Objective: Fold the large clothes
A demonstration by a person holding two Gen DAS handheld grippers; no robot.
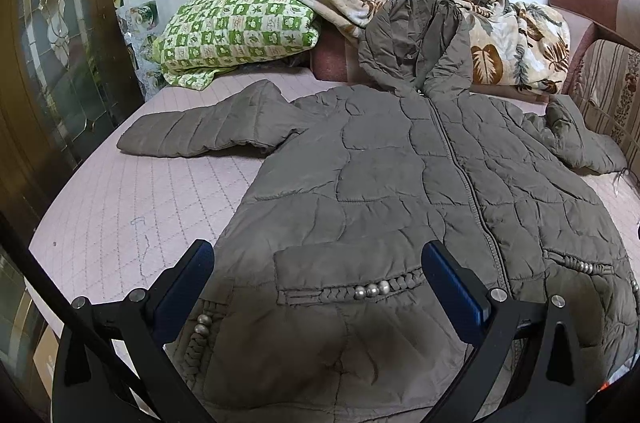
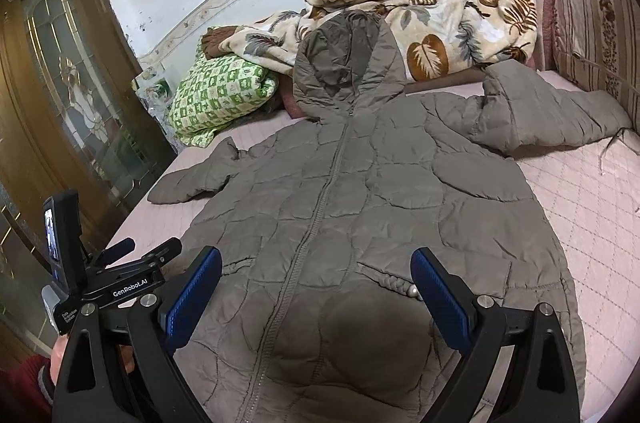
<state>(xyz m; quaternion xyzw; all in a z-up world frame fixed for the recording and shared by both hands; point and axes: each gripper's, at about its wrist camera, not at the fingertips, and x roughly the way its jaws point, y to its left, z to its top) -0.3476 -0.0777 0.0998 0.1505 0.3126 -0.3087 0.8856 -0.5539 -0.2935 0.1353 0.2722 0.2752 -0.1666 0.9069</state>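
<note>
A large grey-brown quilted hooded coat (image 1: pixel 400 183) lies flat, front up and zipped, on a pink quilted bed (image 1: pixel 120 207). Both sleeves are spread out to the sides and the hood rests against the bedding at the back. It also shows in the right wrist view (image 2: pixel 360 207). My left gripper (image 1: pixel 318 257) is open and empty, hovering over the coat's lower left pocket with its bead trim. My right gripper (image 2: pixel 316 265) is open and empty, above the coat's lower hem near the zipper. The left gripper's body (image 2: pixel 120 283) shows at the left of the right wrist view.
A green-checked pillow (image 1: pixel 240 27) and a leaf-patterned blanket (image 1: pixel 500 35) are piled at the back of the bed. A wooden glass-paned door (image 1: pixel 60 63) stands at the left. A striped sofa cushion (image 2: pixel 596 35) borders the right side.
</note>
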